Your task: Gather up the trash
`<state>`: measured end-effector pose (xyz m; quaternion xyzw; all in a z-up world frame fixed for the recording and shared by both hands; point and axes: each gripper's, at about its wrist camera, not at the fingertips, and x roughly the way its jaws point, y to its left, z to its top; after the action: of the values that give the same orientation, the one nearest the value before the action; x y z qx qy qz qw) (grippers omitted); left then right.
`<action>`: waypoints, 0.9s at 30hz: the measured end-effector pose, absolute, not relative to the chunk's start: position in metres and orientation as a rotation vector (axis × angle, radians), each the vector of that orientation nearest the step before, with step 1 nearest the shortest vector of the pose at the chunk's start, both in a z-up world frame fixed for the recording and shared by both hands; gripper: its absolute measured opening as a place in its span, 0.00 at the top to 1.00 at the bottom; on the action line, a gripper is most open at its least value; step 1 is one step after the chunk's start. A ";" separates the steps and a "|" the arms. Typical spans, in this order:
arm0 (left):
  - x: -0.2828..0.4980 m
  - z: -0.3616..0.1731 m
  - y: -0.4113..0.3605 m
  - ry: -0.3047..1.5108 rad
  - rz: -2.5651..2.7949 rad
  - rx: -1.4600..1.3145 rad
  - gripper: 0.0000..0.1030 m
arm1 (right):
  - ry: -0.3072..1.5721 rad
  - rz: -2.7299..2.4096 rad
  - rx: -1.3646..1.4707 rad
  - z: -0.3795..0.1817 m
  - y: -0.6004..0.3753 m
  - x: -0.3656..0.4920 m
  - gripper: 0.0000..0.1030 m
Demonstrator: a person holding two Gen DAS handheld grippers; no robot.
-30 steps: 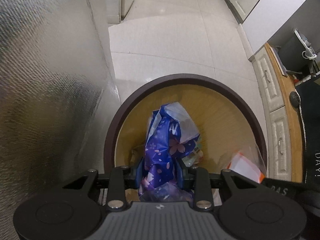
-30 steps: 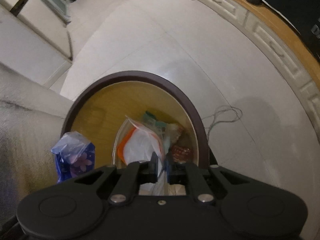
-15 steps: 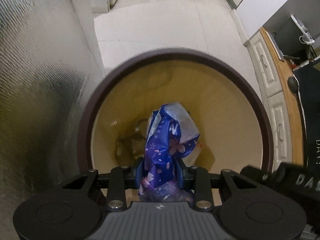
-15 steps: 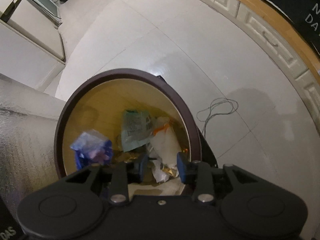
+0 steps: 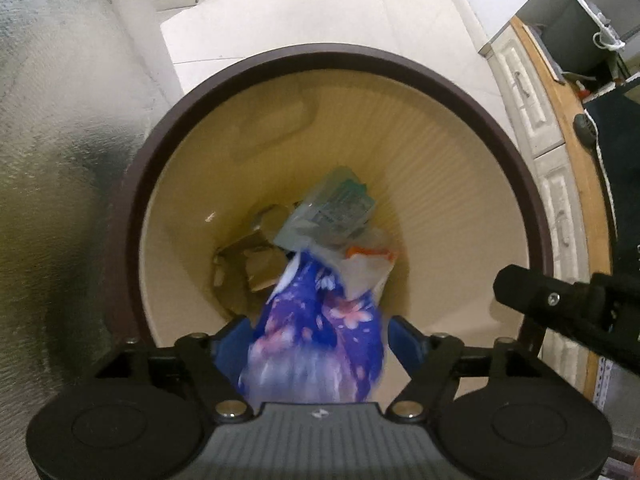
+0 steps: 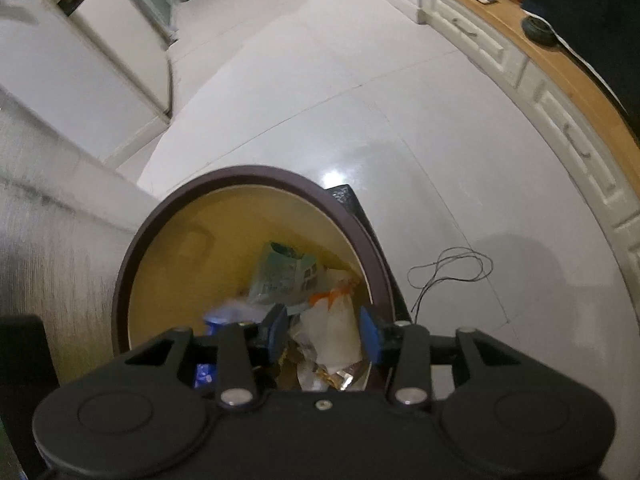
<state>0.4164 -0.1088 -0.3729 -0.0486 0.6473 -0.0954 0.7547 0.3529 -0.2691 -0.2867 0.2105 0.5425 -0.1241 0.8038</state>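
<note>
I see the floor (image 6: pixel 360 92) filling the upper half of the right wrist view, pale and glossy. The bin (image 5: pixel 332 56) takes up the middle of the left wrist view, dark-rimmed with a tan inside; in the right wrist view it sits lower centre. At the right edge runs a cabinet (image 6: pixel 532 80) with a wooden top. My left gripper (image 5: pixel 320 338) is at the bottom centre, over the bin mouth, its jaws opening; the blue bag (image 5: pixel 320 332) sits blurred between them, and the pads look clear of it. My right gripper (image 6: pixel 324 334) is at the lower centre of its view, jaws opening, gripping nothing; the white wrapper (image 6: pixel 332 332) lies in the bin below the gap. A green packet (image 5: pixel 332 208) lies deeper in. A thin wire (image 6: pixel 448 272) loops on the floor right of the bin.
</note>
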 end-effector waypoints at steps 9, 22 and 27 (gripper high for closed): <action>0.408 -0.351 -0.095 1.401 -0.212 -0.070 0.02 | 1.162 -0.164 0.387 -0.281 -0.269 0.347 0.48; 0.397 -0.295 -0.079 1.323 -0.227 -0.087 0.00 | 1.107 -0.098 0.359 -0.248 -0.289 0.337 0.12; 0.393 -0.265 -0.068 1.282 -0.210 -0.094 0.00 | 1.063 -0.055 0.319 -0.222 -0.287 0.333 0.00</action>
<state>0.3927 -0.0681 -0.2646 -0.0435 0.5966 -0.0979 0.7954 0.3331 -0.2871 -0.2216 0.1516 0.5048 -0.0263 0.8494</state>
